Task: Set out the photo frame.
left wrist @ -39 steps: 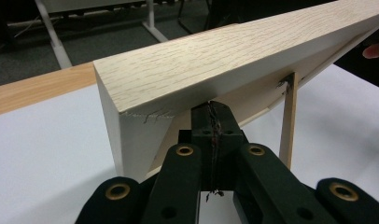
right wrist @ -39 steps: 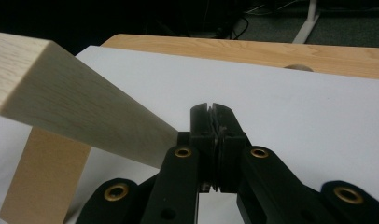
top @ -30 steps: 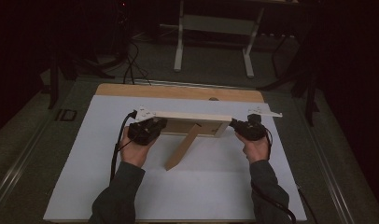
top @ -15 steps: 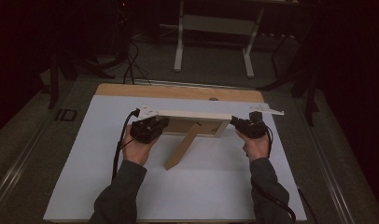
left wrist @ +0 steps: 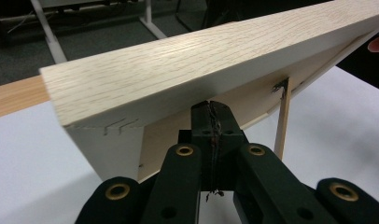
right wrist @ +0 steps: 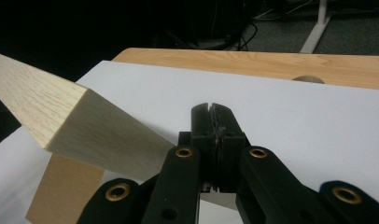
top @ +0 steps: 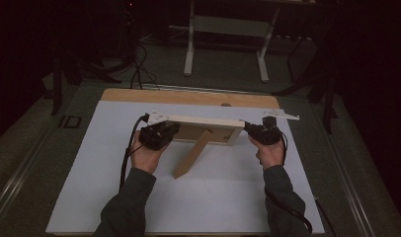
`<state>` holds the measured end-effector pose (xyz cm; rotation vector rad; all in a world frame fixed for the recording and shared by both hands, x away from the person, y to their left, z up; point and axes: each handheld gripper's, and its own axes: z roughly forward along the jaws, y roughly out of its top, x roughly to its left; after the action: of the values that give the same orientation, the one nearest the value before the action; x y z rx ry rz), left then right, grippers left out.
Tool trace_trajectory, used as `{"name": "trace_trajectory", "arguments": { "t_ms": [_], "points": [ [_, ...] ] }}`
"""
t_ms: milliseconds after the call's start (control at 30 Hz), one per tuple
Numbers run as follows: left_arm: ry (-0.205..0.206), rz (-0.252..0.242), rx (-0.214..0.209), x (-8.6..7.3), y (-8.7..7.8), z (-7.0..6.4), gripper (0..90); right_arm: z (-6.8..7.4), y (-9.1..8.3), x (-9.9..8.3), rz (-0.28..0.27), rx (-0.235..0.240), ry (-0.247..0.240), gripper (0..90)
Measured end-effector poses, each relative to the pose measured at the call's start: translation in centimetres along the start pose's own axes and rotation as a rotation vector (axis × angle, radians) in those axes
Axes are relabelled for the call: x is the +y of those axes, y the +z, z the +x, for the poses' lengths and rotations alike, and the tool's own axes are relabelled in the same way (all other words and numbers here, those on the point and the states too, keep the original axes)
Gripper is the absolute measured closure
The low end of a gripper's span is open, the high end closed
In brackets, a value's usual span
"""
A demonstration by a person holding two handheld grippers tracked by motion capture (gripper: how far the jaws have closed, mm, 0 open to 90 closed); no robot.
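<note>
White sheet (top: 228, 197) covers wooden table (top: 188, 97); perhaps a desk frame (top: 225, 29) behind.

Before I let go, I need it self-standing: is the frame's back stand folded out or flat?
Folded out: the stand angles away from the frame toward the person.

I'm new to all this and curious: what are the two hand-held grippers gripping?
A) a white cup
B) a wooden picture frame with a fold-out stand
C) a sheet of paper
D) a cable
B: the left gripper and right gripper each clamp an end of the wooden picture frame, its stand resting on the table.
</note>
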<state>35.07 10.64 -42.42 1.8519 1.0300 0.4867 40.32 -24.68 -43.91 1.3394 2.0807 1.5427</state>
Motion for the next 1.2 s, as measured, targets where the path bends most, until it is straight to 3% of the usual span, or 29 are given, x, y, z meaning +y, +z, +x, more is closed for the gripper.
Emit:
{"name": "trace_trajectory", "arguments": {
  "t_ms": [1200],
  "points": [
    [0.011,0.009,-0.025,1.1,1.5,-1.2,90.0,0.9,-0.3,0.1,0.002,0.021,-0.039,89.0]
  ]
}}
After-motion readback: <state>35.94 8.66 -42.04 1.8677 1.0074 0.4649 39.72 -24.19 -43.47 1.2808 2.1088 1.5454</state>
